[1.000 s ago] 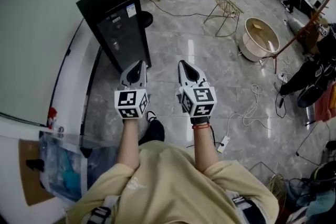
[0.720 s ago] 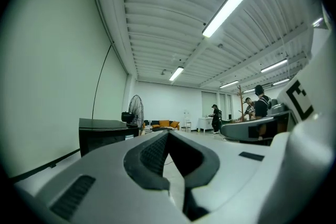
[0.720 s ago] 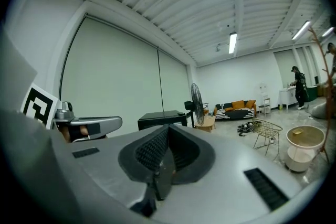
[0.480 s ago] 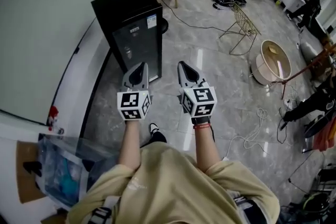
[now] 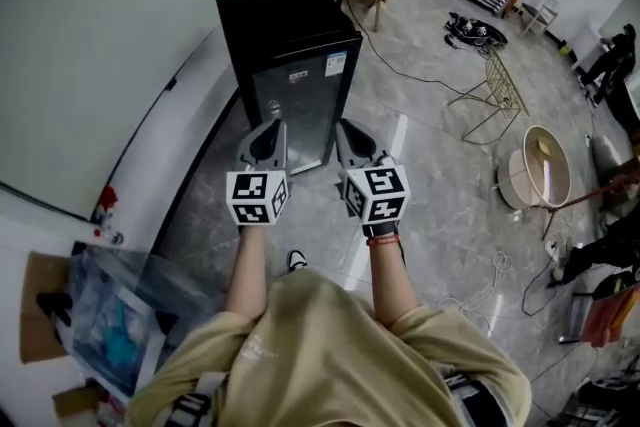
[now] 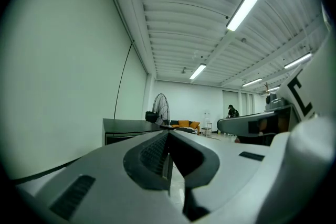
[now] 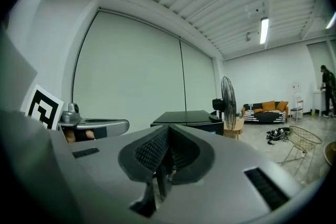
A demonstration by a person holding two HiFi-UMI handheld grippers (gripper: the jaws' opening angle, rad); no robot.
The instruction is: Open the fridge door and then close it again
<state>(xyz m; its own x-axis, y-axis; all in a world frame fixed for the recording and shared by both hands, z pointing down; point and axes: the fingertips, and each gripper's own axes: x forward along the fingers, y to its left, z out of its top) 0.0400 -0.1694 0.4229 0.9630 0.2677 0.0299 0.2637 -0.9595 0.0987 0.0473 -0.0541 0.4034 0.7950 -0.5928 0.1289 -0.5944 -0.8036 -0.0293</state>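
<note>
Fridge [image 5: 285,20]: a small black cabinet, standing upright on the floor [image 5: 430,165] at the floor's edge along the white wall [image 5: 100,45], one side close to that wall. Its door [image 5: 305,105] is facing the person and appears to be sitting shut, flush with the cabinet. The front is glossy, with labels near one upper corner. No handle is showing in any view. Which edge carries the hinges cannot be told.

Left claw [image 5: 272,125] and right claw [image 5: 345,125] are pointing roughly level at the door, side by side and apart from each other, both short of the front and touching nothing. In each gripper view the two jaws are lying pressed together with nothing between them.

Handling, as a judgement: the door is likely rigid and held by a magnetic seal, so it should resist at first and then swing freely. The cabinet looks light and the polished floor slippery, so a sharp tug could be dragging the whole fridge instead of breaking the seal. The glossy face is offering no purchase. The place to take hold is the free vertical edge or a recess along it, once found. The claws would need to part first to pinch that edge, or one closed tip could hook behind it. A steady pull looks safer than a jerk.

Farther out: a fan [image 7: 228,96] and a sofa [image 7: 268,107] are standing beyond the fridge. A wire rack [image 5: 497,87] and a round tub [image 5: 535,173] are sitting well apart on the open floor.
</note>
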